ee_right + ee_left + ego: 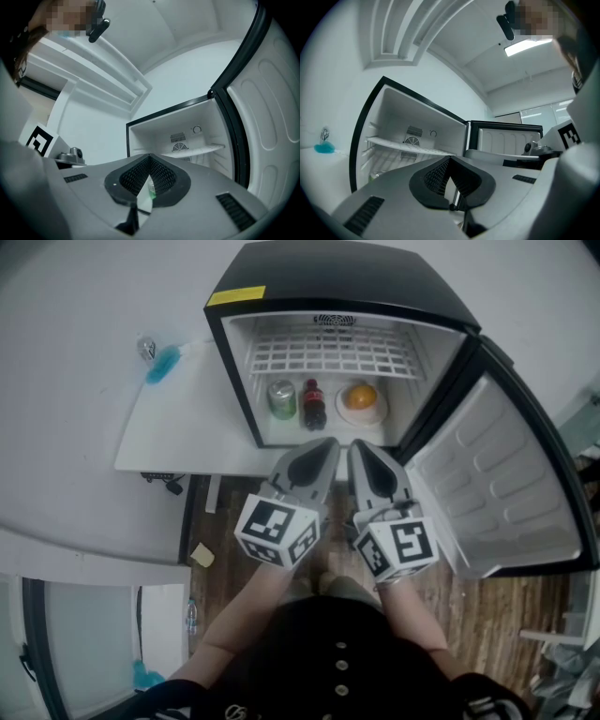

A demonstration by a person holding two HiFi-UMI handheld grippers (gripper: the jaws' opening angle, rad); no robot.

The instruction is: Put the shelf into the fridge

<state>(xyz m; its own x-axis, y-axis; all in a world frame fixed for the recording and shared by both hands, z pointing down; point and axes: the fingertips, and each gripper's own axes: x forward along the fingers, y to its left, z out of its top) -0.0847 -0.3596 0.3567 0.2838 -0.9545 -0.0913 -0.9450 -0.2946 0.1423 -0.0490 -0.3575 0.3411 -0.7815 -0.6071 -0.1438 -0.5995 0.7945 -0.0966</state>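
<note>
The black mini fridge point(347, 277) stands open in the head view, its interior white. The white wire shelf point(328, 351) lies flat on the upper rails inside; it also shows in the left gripper view as the shelf point(408, 146) and in the right gripper view as the shelf point(193, 151). My left gripper point(325, 444) and right gripper point(357, 448) hover side by side just in front of the fridge opening, apart from the shelf. Both are shut with nothing between the jaws: left gripper point(449, 159), right gripper point(150, 157).
Under the shelf stand a green can point(281, 399), a cola bottle point(314, 404) and an orange on a plate point(361, 399). The fridge door point(497, 484) hangs open to the right. The fridge rests on a white table point(178, 418) that holds a blue object point(161, 364).
</note>
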